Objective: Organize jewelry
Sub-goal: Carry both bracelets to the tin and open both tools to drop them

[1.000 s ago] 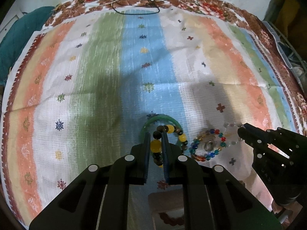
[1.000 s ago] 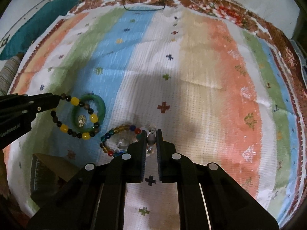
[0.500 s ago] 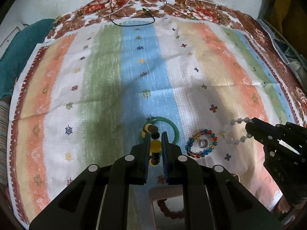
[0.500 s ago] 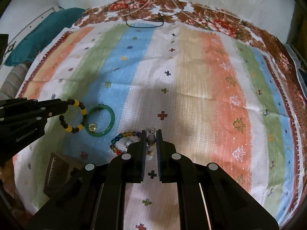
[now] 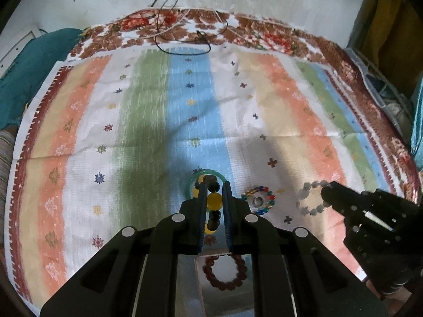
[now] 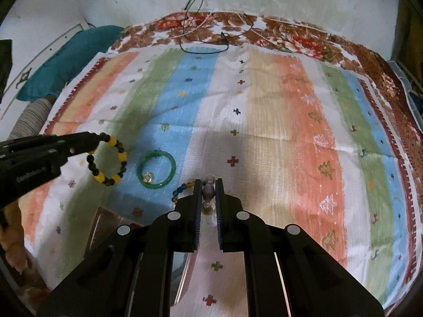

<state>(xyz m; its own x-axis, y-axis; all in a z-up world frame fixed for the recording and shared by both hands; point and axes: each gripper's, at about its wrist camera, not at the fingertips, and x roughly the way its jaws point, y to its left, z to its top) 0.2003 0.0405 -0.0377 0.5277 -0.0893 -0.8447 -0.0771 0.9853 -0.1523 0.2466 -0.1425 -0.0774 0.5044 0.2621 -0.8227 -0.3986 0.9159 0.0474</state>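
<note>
Your left gripper [image 5: 214,194] is clenched on the yellow-and-dark bead bracelet [image 6: 108,162], lifted clear of the striped cloth [image 6: 264,121]. Just right of it lies the green bangle [image 6: 156,169]. Your right gripper [image 6: 208,192] grasps the pale bead bracelet [image 5: 312,198].

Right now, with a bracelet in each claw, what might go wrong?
The yellow-and-dark bead bracelet hangs from the left gripper by just a few beads, so it could slip. The pale bead bracelet in the right gripper could swing into the multicolored bracelet below.
</note>
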